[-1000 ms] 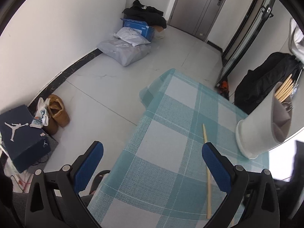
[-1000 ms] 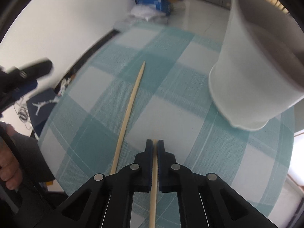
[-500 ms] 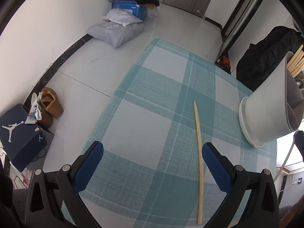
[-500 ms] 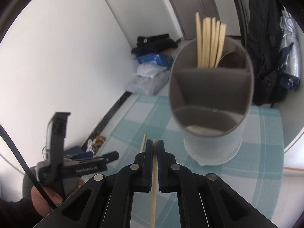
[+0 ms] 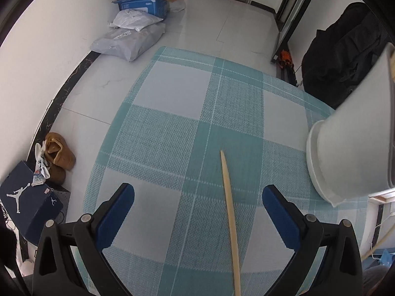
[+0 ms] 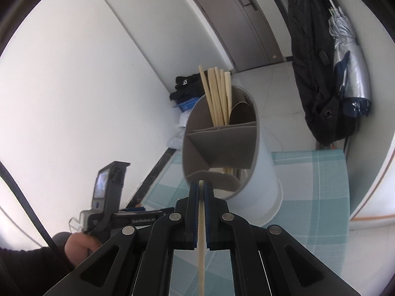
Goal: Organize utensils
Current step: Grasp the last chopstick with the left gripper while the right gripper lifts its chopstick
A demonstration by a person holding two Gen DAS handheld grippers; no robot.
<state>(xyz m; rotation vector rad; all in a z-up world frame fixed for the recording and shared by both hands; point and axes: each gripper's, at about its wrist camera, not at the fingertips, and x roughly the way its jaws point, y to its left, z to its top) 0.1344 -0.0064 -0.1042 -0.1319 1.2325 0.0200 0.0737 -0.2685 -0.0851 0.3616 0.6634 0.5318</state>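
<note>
My right gripper [image 6: 201, 187] is shut on a wooden chopstick [image 6: 201, 234], whose tip sits just before the rim of the white utensil holder [image 6: 254, 172]. The holder has grey dividers; several chopsticks [image 6: 217, 96] stand in its far compartment. In the left wrist view my left gripper [image 5: 197, 197] hangs open above the teal checked tablecloth [image 5: 197, 113], with a second chopstick [image 5: 230, 219] lying on the cloth between its fingers, closer to the right one and untouched. The holder [image 5: 350, 148] stands at the right edge of that view.
A person's hand [image 6: 79, 246] holds the left gripper's handle at lower left in the right wrist view. On the floor lie grey parcels [image 5: 130, 39], a blue box [image 5: 140, 5], brown shoes [image 5: 59, 157] and a shoebox [image 5: 27, 199]. A black bag [image 5: 345, 49] sits behind the table.
My right gripper has lifted its chopstick off the cloth and tilted up to face the holder's opening. My left gripper has moved over the table until the lying chopstick sits between its fingers.
</note>
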